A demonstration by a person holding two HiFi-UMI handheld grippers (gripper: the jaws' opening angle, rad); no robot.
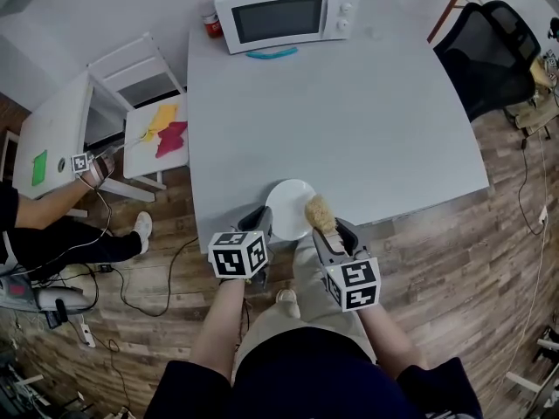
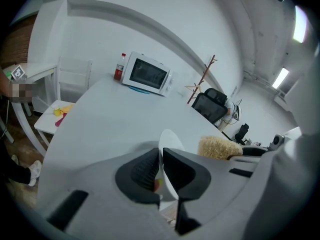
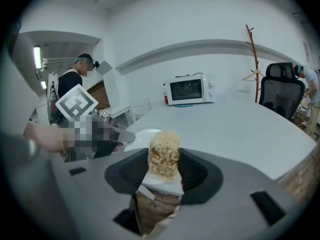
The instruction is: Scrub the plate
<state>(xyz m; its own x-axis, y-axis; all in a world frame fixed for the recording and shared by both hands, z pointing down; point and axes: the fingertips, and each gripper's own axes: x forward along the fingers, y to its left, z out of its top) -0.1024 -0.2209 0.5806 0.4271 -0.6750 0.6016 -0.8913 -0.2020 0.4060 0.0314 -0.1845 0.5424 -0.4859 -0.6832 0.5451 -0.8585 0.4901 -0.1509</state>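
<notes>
A white plate sits at the near edge of the grey table, partly over the edge. My left gripper is at its left rim. In the left gripper view the plate stands edge-on between the jaws of this gripper, which are shut on its rim. My right gripper is shut on a tan fibrous scrubber at the plate's right rim. In the right gripper view the scrubber stands up between the jaws over the plate.
A white microwave, a red bottle and a flat blue item stand at the table's far side. A black office chair is at the right. A low white table with coloured cloths and a seated person are at the left.
</notes>
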